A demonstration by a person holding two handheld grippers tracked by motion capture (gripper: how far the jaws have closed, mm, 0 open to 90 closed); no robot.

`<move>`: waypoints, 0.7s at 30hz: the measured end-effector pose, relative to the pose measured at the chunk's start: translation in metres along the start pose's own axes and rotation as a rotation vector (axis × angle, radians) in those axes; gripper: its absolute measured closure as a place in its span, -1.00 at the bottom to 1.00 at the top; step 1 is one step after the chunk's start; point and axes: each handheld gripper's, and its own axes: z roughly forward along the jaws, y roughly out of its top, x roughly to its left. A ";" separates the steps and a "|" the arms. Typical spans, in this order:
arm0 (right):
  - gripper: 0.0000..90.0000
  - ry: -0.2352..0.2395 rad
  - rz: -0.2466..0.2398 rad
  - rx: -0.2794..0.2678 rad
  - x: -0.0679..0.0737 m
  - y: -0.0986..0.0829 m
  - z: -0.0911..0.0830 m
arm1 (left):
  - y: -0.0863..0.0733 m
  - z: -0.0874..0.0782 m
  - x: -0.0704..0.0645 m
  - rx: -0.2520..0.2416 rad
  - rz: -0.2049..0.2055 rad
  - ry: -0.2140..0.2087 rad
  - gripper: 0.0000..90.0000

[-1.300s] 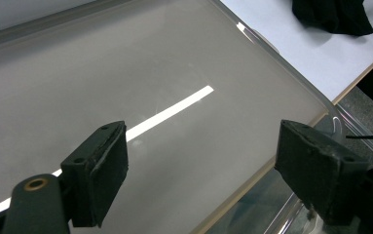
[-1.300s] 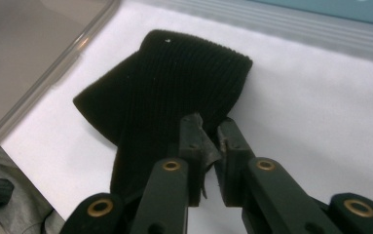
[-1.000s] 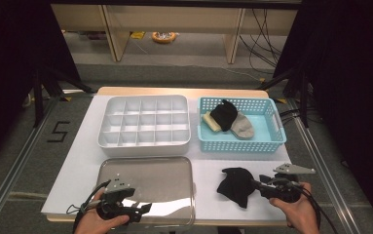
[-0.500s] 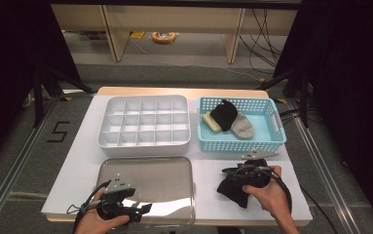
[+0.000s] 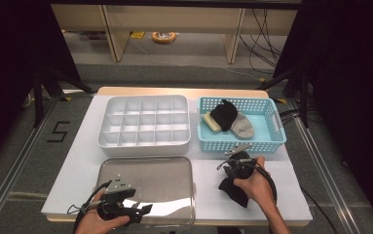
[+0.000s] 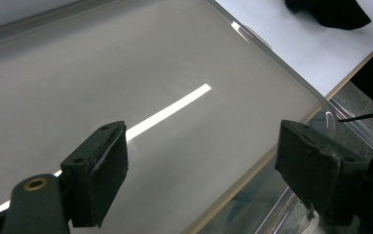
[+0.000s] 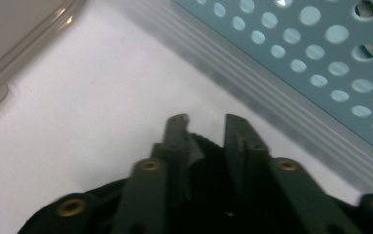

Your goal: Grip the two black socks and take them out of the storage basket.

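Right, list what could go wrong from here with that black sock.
1. The right gripper pinches only a fold of the black fabric sock, so it may slip out when lifted.
2. The perforated blue plastic basket stands close ahead, so the jaws could knock its wall.
3. The hanging sock might drag across the shiny metal tray.

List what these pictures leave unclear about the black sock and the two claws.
- Black sock, high view: the person's right hand covers its upper part.
- Right claw, right gripper view: shut on black fabric; the sock's shape is cut off below.
- Left claw, left gripper view: open above the metal tray.
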 end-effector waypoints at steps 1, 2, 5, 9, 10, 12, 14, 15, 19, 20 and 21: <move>0.79 0.000 -0.003 -0.006 -0.001 -0.001 -0.001 | 0.000 0.000 0.000 -0.001 0.000 0.007 -0.58; 0.82 0.013 0.013 -0.012 -0.002 -0.002 -0.003 | 0.000 0.000 0.000 -0.002 -0.001 0.010 -0.58; 0.88 0.014 0.015 -0.053 -0.006 -0.005 -0.014 | 0.000 -0.001 -0.001 -0.011 0.001 0.009 -0.58; 0.90 0.020 0.037 -0.117 -0.011 -0.012 -0.038 | 0.000 -0.001 -0.001 -0.011 -0.001 0.007 -0.58; 0.90 0.016 0.047 -0.133 -0.013 -0.015 -0.044 | 0.000 -0.001 -0.001 -0.010 -0.002 0.001 -0.58; 0.90 0.008 0.076 -0.159 -0.019 -0.023 -0.056 | 0.000 0.001 -0.002 -0.013 -0.004 0.000 -0.58; 0.90 0.005 0.122 -0.175 -0.027 -0.034 -0.066 | 0.001 0.003 -0.003 -0.012 -0.014 -0.007 -0.58; 0.90 0.010 0.137 -0.181 -0.032 -0.040 -0.069 | 0.002 0.004 -0.004 -0.009 -0.011 -0.010 -0.58; 0.90 -0.011 0.192 -0.214 -0.047 -0.066 -0.072 | 0.011 0.007 -0.014 -0.024 0.018 -0.032 -0.58; 0.90 -0.008 0.253 -0.191 -0.045 -0.071 -0.074 | 0.013 0.008 -0.017 -0.025 0.024 -0.037 -0.58; 0.90 -0.021 0.206 -0.213 -0.050 -0.077 -0.073 | 0.016 0.011 -0.020 -0.032 0.019 -0.040 -0.58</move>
